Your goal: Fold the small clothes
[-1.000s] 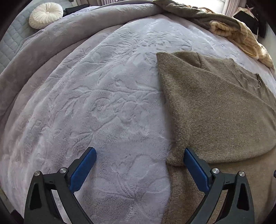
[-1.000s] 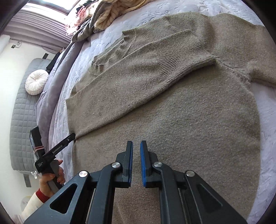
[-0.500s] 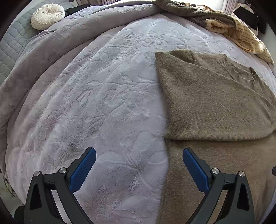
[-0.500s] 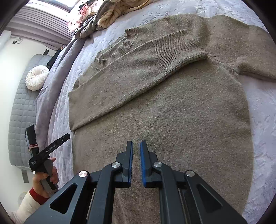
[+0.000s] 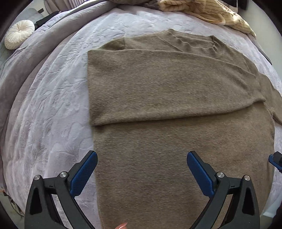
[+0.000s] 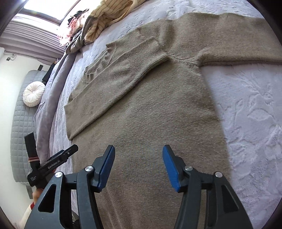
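A brown knit sweater (image 5: 176,141) lies flat on the bed, also in the right wrist view (image 6: 149,114). Its left sleeve (image 5: 158,84) is folded across the chest, cuff end (image 6: 155,51) near the middle. The right sleeve (image 6: 238,49) lies stretched out sideways. My left gripper (image 5: 141,169) is open and empty, above the sweater's lower left body. My right gripper (image 6: 139,163) is open and empty, above the lower body. The left gripper's body (image 6: 51,165) shows at the right wrist view's left edge.
The bed has a lilac embossed blanket (image 5: 52,105). A pile of striped cream and grey clothes (image 5: 211,12) lies at the far edge, also in the right wrist view (image 6: 98,22). A round white cushion (image 5: 18,36) rests by the grey quilted headboard (image 6: 19,123).
My right gripper has opened from shut. My left gripper has moved right over the sweater and pulled back, so more of the sweater shows.
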A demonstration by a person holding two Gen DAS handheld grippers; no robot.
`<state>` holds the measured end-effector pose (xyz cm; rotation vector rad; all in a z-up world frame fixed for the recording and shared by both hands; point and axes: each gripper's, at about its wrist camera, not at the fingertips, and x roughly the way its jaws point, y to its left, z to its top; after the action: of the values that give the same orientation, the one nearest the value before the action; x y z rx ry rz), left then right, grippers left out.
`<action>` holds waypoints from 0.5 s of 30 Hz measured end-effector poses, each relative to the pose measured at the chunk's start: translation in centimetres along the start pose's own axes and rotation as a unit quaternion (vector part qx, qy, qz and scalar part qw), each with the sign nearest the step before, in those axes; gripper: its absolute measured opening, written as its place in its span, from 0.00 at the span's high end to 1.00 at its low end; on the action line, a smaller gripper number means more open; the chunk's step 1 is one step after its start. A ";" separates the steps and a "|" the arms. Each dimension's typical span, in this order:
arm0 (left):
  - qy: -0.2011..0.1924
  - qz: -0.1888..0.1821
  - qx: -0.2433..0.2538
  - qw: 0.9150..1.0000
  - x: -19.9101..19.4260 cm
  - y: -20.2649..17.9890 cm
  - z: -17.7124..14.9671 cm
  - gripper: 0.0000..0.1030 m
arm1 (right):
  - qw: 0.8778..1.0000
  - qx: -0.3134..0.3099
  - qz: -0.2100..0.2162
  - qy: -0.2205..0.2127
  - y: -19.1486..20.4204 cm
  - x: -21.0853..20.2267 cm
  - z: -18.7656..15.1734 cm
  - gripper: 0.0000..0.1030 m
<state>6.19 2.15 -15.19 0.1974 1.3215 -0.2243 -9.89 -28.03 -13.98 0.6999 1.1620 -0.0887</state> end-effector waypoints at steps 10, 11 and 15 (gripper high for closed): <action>0.017 -0.010 0.026 0.999 1.0 -5.7 0.5 0.02 | 0.999 0.044 0.002 -0.030 -5.5 -2.7 0.2 0.42; 0.018 -0.008 0.028 0.999 1.1 -6.4 0.6 0.02 | 0.998 0.050 0.005 -0.037 -6.2 -3.1 0.3 0.42; 0.016 -0.012 0.034 0.999 0.9 -9.4 1.1 0.02 | 0.996 0.063 -0.005 -0.061 -8.5 -4.6 1.0 0.42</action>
<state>4.83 -7.20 -16.00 0.2441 1.3492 -0.2872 -14.48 -36.60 -13.71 0.7891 1.0499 -0.2111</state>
